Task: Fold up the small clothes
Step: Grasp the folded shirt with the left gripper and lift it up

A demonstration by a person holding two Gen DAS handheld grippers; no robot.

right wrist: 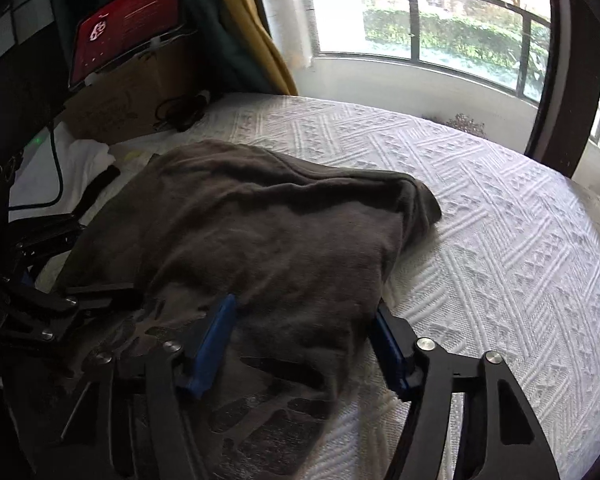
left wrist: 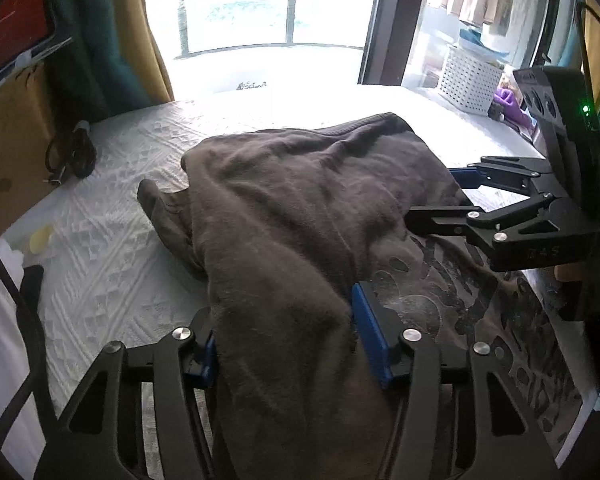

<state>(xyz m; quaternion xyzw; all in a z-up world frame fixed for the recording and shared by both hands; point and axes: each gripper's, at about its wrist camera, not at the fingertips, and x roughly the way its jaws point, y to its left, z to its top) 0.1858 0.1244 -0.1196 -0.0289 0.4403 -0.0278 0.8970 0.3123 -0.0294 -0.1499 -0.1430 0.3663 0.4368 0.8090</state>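
A dark brown T-shirt point(left wrist: 292, 200) point(right wrist: 260, 220) lies on the white quilted bedcover point(right wrist: 500, 240), its plain side folded over a pale cracked print point(left wrist: 440, 280) point(right wrist: 260, 412). My left gripper point(left wrist: 284, 316) has a raised fold of the shirt between its blue pads point(left wrist: 370, 332), and the cloth fills the gap and touches both. My right gripper point(right wrist: 304, 308) holds the shirt's other near side the same way, with cloth bunched between its blue pads point(right wrist: 212, 344). Each gripper shows in the other's view point(left wrist: 440, 196) point(right wrist: 96, 256), its fingertips at the shirt's edge.
A cardboard box point(left wrist: 12, 140) point(right wrist: 128, 96) with a red screen point(right wrist: 128, 20) on it stands at the bed's far left. Beside it lies a coiled black cable point(left wrist: 72, 152). A white lattice basket point(left wrist: 468, 80) sits at the far right, a dark phone point(left wrist: 32, 280) at the left edge.
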